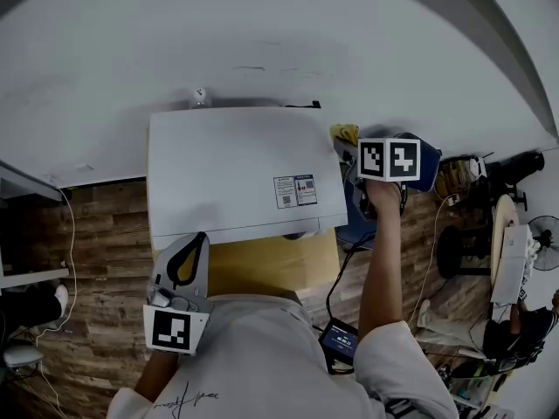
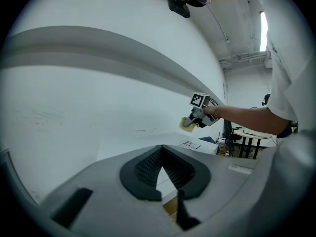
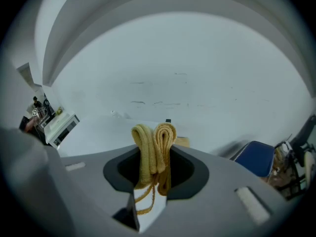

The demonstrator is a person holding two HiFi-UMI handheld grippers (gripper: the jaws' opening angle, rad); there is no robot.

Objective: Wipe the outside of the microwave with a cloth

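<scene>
The white microwave (image 1: 231, 168) stands against the wall, its top facing me, with a label (image 1: 294, 190) near its right front corner. My right gripper (image 1: 351, 147) hovers at the microwave's upper right side, shut on a folded yellow cloth (image 1: 343, 133). In the right gripper view the cloth (image 3: 154, 147) bulges up between the jaws of the gripper (image 3: 155, 142), with the microwave top (image 3: 98, 135) beyond. My left gripper (image 1: 199, 238) sits at the microwave's front left corner, shut and holding nothing. The left gripper view looks past the left gripper (image 2: 160, 149) at the cloth (image 2: 186, 125).
The microwave rests on a tan box (image 1: 262, 269) over a wood-pattern floor. A blue chair (image 1: 428, 168) stands right of it, with stools and a fan (image 1: 541, 243) further right. Cables and a small device (image 1: 339, 339) lie on the floor.
</scene>
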